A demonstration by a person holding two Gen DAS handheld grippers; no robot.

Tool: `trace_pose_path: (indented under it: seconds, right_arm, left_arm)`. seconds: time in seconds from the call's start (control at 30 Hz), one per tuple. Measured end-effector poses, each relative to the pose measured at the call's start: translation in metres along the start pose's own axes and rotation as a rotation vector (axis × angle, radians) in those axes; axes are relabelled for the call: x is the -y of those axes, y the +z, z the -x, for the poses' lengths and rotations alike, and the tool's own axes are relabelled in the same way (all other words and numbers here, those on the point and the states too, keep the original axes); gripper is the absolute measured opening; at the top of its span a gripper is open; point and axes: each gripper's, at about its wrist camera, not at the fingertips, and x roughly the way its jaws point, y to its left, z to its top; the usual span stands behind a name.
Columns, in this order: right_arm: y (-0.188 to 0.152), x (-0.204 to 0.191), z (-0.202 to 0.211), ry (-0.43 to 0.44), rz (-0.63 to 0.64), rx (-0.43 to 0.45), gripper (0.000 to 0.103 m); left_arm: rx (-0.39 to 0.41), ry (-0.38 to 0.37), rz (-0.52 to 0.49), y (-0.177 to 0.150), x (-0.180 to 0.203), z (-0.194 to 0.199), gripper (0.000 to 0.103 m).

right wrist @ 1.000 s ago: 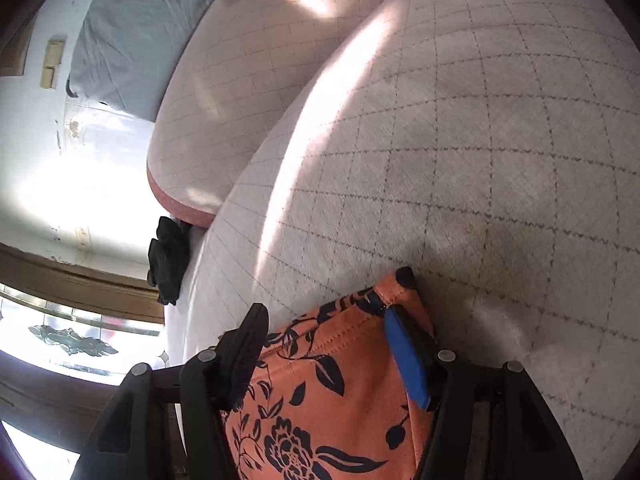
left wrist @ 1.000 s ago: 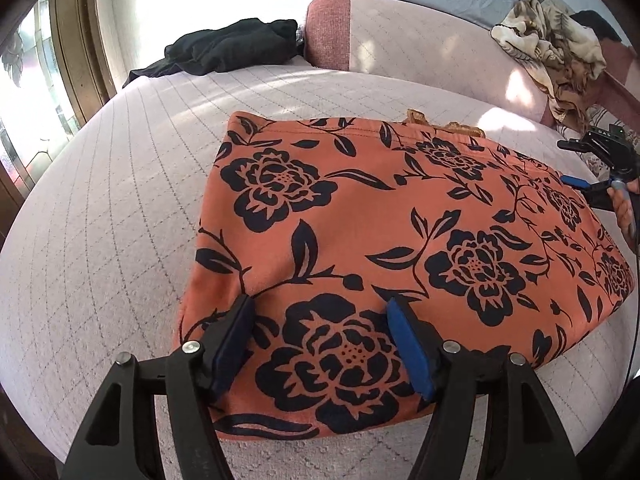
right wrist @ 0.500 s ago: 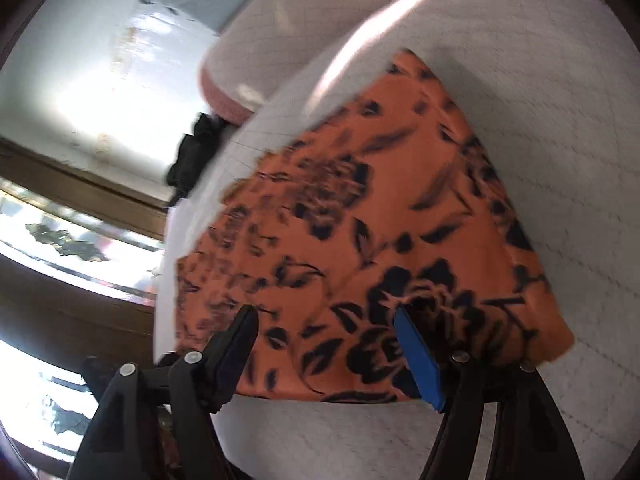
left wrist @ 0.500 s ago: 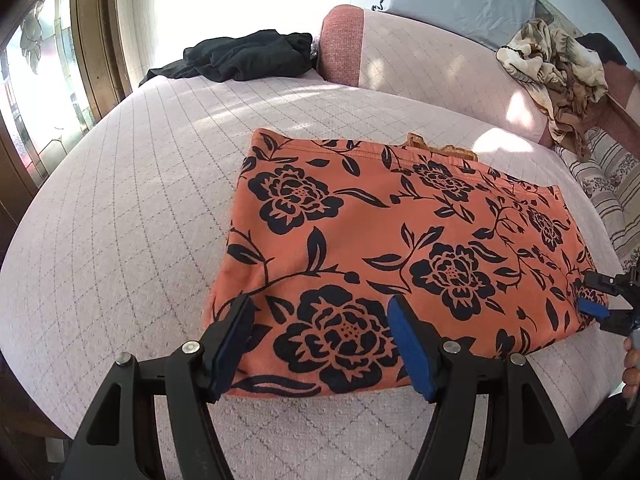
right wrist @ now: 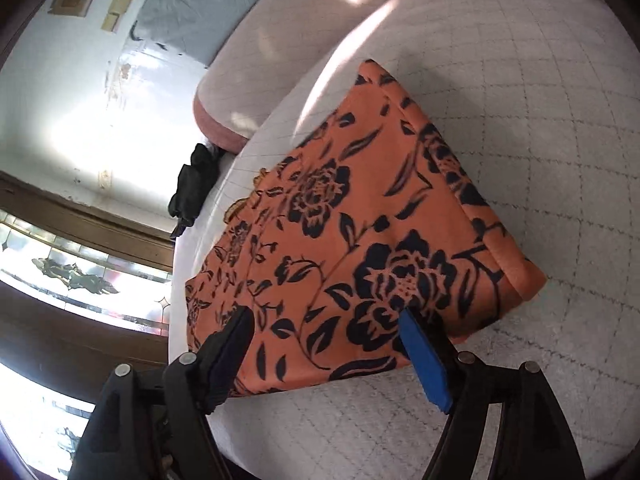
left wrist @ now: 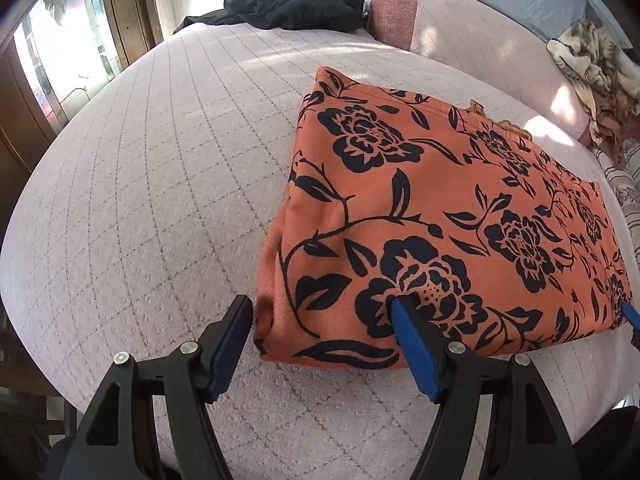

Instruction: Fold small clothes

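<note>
An orange garment with a black flower print [left wrist: 460, 216] lies folded flat on the quilted pink bed [left wrist: 140, 200]. It also shows in the right wrist view [right wrist: 360, 240]. My left gripper [left wrist: 320, 316] is open and empty, its fingers straddling the garment's near left corner. My right gripper [right wrist: 326, 328] is open and empty over the garment's near edge toward its right corner. A blue pad of the right gripper [left wrist: 632, 314] shows at the garment's far right corner in the left wrist view.
A black garment [left wrist: 288, 6] lies at the far end of the bed by the pink headboard [left wrist: 394, 8]. A beige patterned cloth [left wrist: 592, 72] is heaped at the far right. A wood-framed window [left wrist: 52, 52] stands to the left.
Both grippers have drawn back toward the near edge of the garment. The right gripper came from the far right corner round to the near right one. The garment stays flat.
</note>
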Motion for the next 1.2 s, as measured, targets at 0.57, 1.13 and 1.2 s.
trace_pose_path:
  seconds: [0.57, 1.13, 1.2]
  right_arm:
    - [0.007, -0.014, -0.024, -0.023, 0.037, -0.019, 0.080]
    - [0.071, -0.024, -0.019, 0.024, 0.108, -0.046, 0.086]
    - [0.104, -0.019, -0.037, 0.022, 0.085, -0.085, 0.086]
  left_arm:
    - [0.127, -0.028, -0.057, 0.017, 0.021, 0.028, 0.073]
    - [0.101, -0.029, -0.145, 0.030, 0.077, 0.000, 0.077]
    - [0.052, -0.010, -0.140, 0.030, 0.080, -0.018, 0.077]
